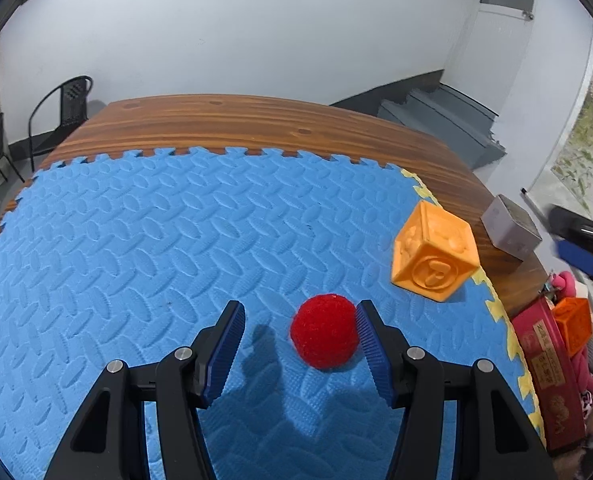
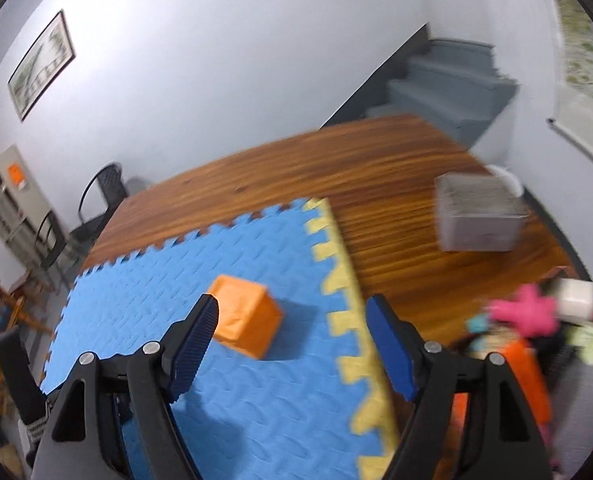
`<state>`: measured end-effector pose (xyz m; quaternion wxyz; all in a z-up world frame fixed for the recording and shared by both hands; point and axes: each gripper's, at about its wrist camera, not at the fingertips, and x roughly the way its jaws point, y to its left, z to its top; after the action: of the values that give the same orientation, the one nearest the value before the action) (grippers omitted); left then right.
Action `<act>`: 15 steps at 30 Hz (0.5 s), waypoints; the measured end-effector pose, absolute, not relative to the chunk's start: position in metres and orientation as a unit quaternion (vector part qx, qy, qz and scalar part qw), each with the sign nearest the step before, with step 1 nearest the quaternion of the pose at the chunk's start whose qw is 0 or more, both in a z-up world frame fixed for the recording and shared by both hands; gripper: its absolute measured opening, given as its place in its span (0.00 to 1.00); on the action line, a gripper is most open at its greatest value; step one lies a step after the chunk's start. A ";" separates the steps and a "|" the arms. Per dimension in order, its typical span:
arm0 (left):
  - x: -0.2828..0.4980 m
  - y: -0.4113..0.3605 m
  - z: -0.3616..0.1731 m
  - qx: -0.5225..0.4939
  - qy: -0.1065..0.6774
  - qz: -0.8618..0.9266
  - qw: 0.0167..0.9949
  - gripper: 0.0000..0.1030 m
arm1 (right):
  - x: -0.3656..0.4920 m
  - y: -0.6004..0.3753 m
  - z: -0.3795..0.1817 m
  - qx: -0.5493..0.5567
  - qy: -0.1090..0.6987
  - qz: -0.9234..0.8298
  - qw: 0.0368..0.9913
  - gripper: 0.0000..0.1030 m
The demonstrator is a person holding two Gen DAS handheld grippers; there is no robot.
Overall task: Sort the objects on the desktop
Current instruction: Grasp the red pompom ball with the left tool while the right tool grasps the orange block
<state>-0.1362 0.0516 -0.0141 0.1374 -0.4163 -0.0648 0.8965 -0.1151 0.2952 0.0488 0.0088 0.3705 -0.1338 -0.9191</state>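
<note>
we take the blue foam mat as our landmark; it lies on a wooden table. our left gripper hangs over the mat's near part with its jaws partly apart. a red pom-pom ball sits on the mat between them, touching the right-side pad, well clear of the other pad, so nothing is clamped. an orange cube stands on the mat's right edge, by the yellow border. our right gripper hovers over that same edge, jaws wide and empty, the cube just beyond its left-side finger. off the mat to the right, a grey box rests on the bare wood.
</note>
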 end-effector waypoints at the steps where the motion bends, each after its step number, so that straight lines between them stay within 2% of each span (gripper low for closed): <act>1: -0.136 0.053 -0.015 -0.419 -0.065 0.894 0.144 0.58 | -0.127 0.286 0.041 0.385 -0.136 -0.913 0.020 0.77; 10: -0.139 0.068 -0.026 -0.434 -0.038 0.886 0.161 0.57 | -0.181 0.248 -0.001 0.435 -0.129 -0.890 0.034 0.77; 12: -0.141 0.067 -0.026 -0.431 -0.040 0.887 0.161 0.48 | -0.185 0.243 -0.008 0.440 -0.119 -0.890 0.028 0.76; 13: -0.142 0.065 -0.027 -0.434 -0.047 0.884 0.166 0.35 | -0.187 0.240 -0.011 0.442 -0.113 -0.889 0.025 0.74; 15: -0.142 0.062 -0.028 -0.436 -0.059 0.882 0.169 0.35 | -0.183 0.238 -0.011 0.435 -0.104 -0.894 0.025 0.72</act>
<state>-0.1424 0.0623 -0.0276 0.1694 -0.4361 -0.0588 0.8818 -0.1835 0.2384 -0.0113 0.0254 0.4355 -0.1044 -0.8938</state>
